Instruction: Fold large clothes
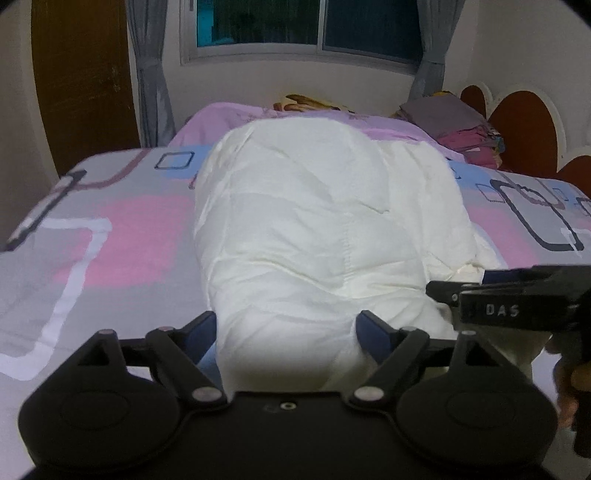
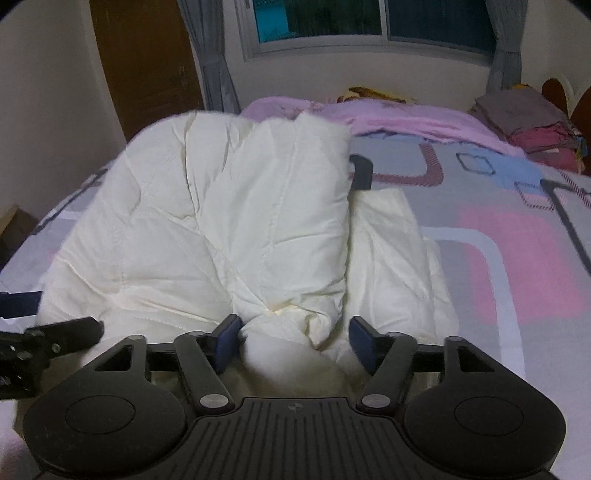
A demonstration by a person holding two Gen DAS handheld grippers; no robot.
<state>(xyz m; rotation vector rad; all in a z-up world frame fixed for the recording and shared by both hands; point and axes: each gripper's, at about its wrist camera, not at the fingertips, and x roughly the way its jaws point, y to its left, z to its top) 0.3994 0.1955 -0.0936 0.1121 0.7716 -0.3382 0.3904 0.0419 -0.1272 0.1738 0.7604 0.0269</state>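
Left wrist view looks along the left gripper (image 1: 286, 332), whose black linkage arms and blue-padded fingers (image 1: 373, 336) stand spread, one on each side of a bunched end of the white quilt (image 1: 314, 221). The cloth fills the gap and seems to touch both pads, but I cannot tell whether the fingers press on it or merely flank it. At the right edge the right gripper (image 1: 517, 295) shows side-on, black, with pale lettering on its body, just beside the quilt's near right corner.

In the right wrist view, the right gripper (image 2: 293, 334) is likewise spread wide. Its left pad (image 2: 227, 338) touches a twisted, knotted fold of quilt; the right pad stands apart from the cloth, so the fingers are released rather than clenched. The left gripper (image 2: 51, 339) pokes in at the lower left edge.

That quilt is puffy, cream-white, stitched in wide channels and creased. It lies heaped lengthwise from the near edge of the bed (image 2: 517, 258) toward the middle, a thick fold raised over a flatter layer on the right.

Beneath it, the bedsheet is smooth, grey with pink blocks, blue patches and dark rounded-square outlines. Farther on lies a lilac blanket (image 1: 236, 118), and at the far right corner a stack of folded cloths (image 2: 535, 122), grey over maroon. Beyond are a cream wall, a dark window (image 1: 306, 26) with grey curtains (image 1: 151, 74), a brown wooden door (image 1: 81, 74) on the left, and a rounded brown headboard (image 1: 524, 125) on the right.
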